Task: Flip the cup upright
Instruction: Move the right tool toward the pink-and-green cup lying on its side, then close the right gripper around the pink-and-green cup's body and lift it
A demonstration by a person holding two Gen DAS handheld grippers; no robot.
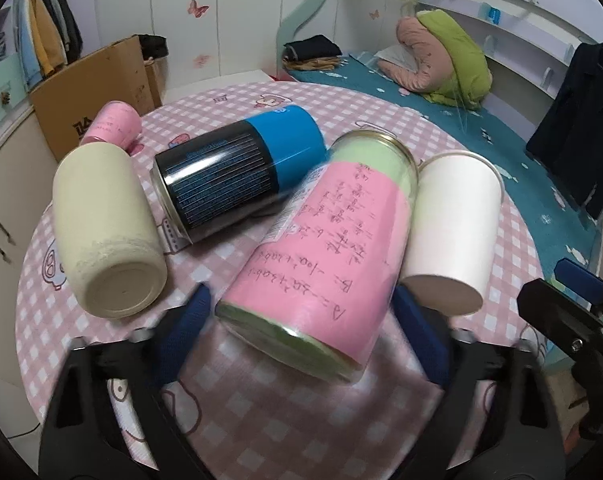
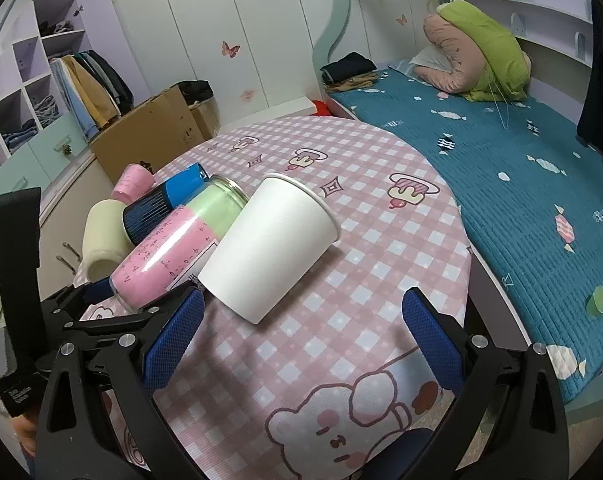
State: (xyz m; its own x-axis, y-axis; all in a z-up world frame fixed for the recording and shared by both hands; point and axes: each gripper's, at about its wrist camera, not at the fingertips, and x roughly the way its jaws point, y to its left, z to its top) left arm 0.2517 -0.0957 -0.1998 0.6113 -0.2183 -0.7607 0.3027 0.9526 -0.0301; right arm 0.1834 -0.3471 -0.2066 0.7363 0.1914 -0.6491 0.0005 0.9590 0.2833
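1. My left gripper [image 1: 301,320] is spread wide, blue pads on either side of the base of the pink-and-green jar [image 1: 321,256]. Whether the pads touch it I can't tell; the frame is blurred there.
2. My right gripper [image 2: 301,332] is also wide apart, nothing between the fingers, hovering over the checked tablecloth [image 2: 381,240].
3. White paper cup [image 2: 269,240] lies on its side on the cloth, base toward me, open rim pointing away. Its base end sits just ahead of my right gripper's left pad [image 2: 173,340], not between the pads.
4. In the left wrist view the paper cup [image 1: 449,232] lies right alongside the pink-and-green jar, touching or nearly so.
5. The jar is also on its side, pink paper with handwriting wrapped round it, metal-rimmed mouth away from me.
6. Left of it: blue-and-black can [image 1: 237,172] on its side, cream bottle [image 1: 105,232] on its side with base toward me, small pink cup [image 1: 113,124] behind those, tipped over.
7. My right gripper shows at the right edge of the left wrist view [image 1: 573,308].
8. Cardboard box [image 2: 149,136] stands beyond the table; bed with teal cover [image 2: 521,200] is to the right.
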